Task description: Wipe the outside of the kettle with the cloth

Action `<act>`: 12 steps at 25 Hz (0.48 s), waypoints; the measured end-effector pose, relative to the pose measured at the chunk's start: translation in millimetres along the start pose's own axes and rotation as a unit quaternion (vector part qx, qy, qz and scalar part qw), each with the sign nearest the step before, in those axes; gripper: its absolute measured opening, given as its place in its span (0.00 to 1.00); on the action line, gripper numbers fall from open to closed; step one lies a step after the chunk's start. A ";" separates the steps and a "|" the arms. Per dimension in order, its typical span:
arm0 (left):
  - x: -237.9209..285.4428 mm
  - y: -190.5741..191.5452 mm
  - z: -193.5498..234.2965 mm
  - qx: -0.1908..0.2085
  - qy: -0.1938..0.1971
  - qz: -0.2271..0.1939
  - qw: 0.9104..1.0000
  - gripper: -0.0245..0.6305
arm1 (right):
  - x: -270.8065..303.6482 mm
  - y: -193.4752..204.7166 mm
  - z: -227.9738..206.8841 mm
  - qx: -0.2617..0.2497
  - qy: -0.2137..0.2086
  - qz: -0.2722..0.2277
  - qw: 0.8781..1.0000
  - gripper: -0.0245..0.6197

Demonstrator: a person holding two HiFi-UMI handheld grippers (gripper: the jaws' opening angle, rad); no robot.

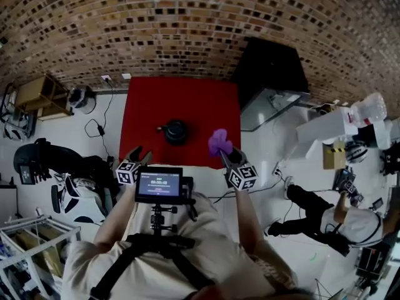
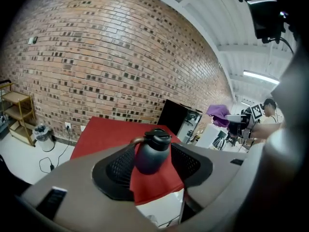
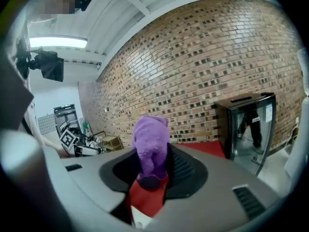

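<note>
Kettle [image 1: 175, 132] upright on red table [image 1: 150, 99], ahead of and between both grippers. Right gripper [image 1: 225, 156] clamped on purple cloth [image 1: 219, 142], near kettle's right side, apart; likely wipe: leftward reach. Left gripper [image 1: 140, 154] jaws wide, empty, aimed at kettle, not touching.

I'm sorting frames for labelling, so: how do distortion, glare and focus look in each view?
Head view: strong fisheye, the brick wall bows into an arc. Left gripper view: kettle sharp, the near jaws soft, ceiling light glaring at right. Right gripper view: cloth fairly sharp, a strip light blown out upper left.
</note>
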State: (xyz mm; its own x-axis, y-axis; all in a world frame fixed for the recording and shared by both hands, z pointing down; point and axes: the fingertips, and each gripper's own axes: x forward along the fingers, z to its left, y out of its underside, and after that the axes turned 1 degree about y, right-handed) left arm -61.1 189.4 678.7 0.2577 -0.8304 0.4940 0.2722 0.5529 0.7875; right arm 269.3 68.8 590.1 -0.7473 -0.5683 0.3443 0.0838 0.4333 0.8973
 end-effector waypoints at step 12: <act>11.3 -42.6 19.0 0.033 0.007 0.015 0.999 0.40 | 26.1 -2.8 9.5 -0.018 -0.003 0.010 1.000 0.29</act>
State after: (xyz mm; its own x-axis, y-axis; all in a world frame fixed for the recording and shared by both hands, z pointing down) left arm -87.4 155.2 657.7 0.2786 -0.8119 0.5130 0.2021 0.5718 0.7951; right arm 243.3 59.4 593.9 -0.7491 -0.5557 0.3605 0.1224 0.4187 0.8998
